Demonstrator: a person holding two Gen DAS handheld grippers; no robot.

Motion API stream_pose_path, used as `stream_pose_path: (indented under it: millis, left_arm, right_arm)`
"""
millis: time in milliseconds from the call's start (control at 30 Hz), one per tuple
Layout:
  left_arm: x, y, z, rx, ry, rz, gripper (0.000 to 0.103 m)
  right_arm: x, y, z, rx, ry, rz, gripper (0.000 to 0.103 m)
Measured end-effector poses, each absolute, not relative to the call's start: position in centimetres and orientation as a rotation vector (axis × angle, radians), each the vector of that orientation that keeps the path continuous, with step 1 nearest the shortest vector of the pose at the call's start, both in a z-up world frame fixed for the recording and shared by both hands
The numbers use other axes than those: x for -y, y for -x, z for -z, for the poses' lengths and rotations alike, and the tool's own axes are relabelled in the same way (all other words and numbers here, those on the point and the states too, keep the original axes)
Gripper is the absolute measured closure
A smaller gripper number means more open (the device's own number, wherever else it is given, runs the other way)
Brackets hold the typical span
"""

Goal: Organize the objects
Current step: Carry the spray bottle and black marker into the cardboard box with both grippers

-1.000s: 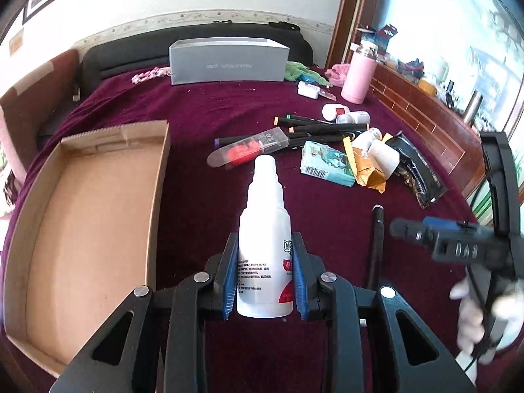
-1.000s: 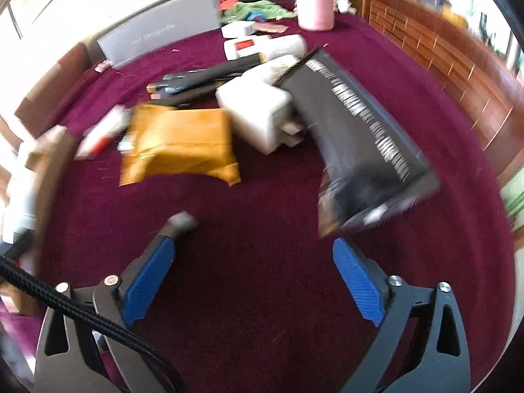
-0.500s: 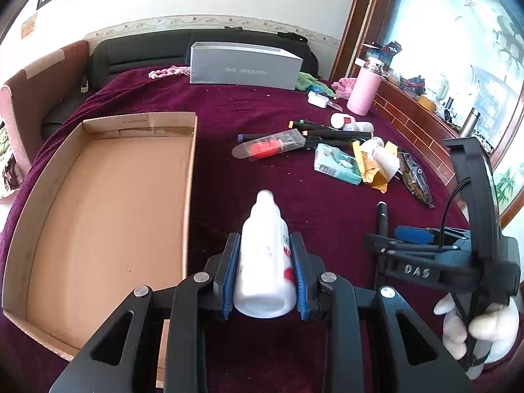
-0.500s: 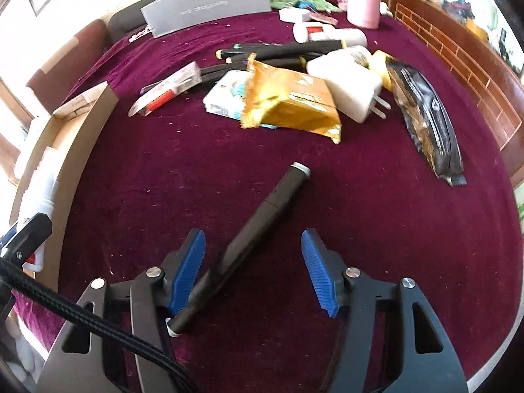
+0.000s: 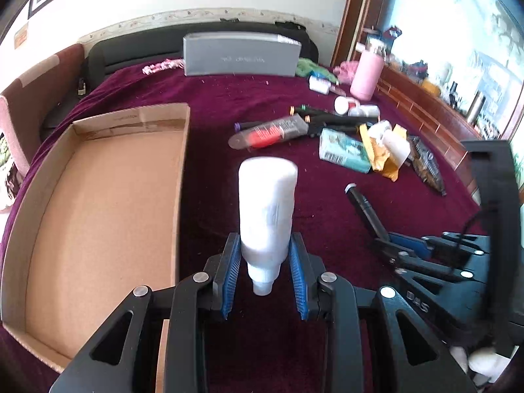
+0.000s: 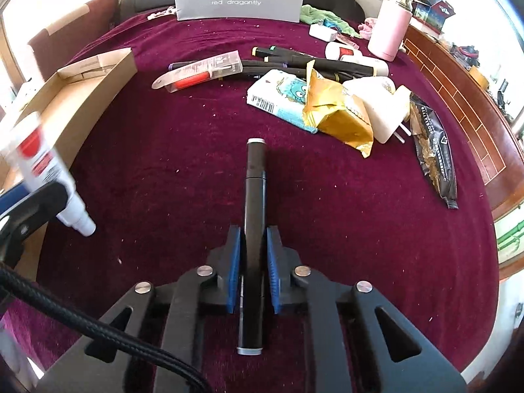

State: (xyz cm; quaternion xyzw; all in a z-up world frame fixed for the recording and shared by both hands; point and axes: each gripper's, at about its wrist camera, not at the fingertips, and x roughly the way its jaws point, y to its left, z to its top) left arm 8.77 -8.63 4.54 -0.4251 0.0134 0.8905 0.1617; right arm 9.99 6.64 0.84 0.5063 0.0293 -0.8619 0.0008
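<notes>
White plastic, the spray bottle [image 5: 267,216] sits clamped between the blue pads of the left gripper [image 5: 264,273], cap end toward the camera and base pointing away, lifted clear of the burgundy cloth [image 5: 249,98] just beside the open cardboard tray [image 5: 98,196]; in the right wrist view the same bottle shows its red label at the left edge, tilted nozzle-down. The black marker [image 6: 253,229] is pinched lengthwise between the pads of the right gripper [image 6: 253,258], its silver-ringed ends jutting out fore and aft. Both hands are loaded, so the step in hand looks like carrying the pair to the tray; the next move calls for swinging the bottle over the tray wall, lowering it to the bare cardboard floor and letting go, then bringing the marker across without the two rigs fouling each other.

Compared with a second ago: the bottle then stood nozzle-up in the left grip, and now it is flipped end over end; the right jaws, then spread wide over blurred clutter, have just been closing and now grip the marker. Further out lie the remaining heap: gold packet [image 6: 340,111], tissue pack [image 6: 281,98], white charger [image 6: 383,108], black pouch [image 6: 435,150], tube in a clear case [image 6: 203,72]; the pink flask [image 6: 389,29] and grey box [image 6: 239,1] stand at the far edge.
</notes>
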Motion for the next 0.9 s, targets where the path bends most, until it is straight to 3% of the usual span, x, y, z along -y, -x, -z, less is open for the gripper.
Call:
stream_pose_path:
  millis: [100, 133, 533, 900]
  left_arm:
    - [7.9, -7.8, -3.1, -0.005, 1.277, -2.481, 0.080]
    - [8.0, -7.6, -2.9, 0.030, 1.282, -2.464, 0.087]
    - [10.6, -9.8, -7.4, 0.115, 1.109, -2.556, 0.091]
    - [14.3, -10.7, -12.1, 0.194, 0.969, -2.633, 0.091]
  right_arm:
    - [-7.1, -10.2, -0.7, -0.036, -1.586, 2.689, 0.090]
    - [-7.4, -10.4, -0.7, -0.013, -1.583, 2.681, 0.090]
    - [-10.2, -11.4, -2.7, 0.332, -1.429, 2.527, 0.090]
    - [-9.1, -11.6, -7.0, 0.352, -1.293, 2.483, 0.090]
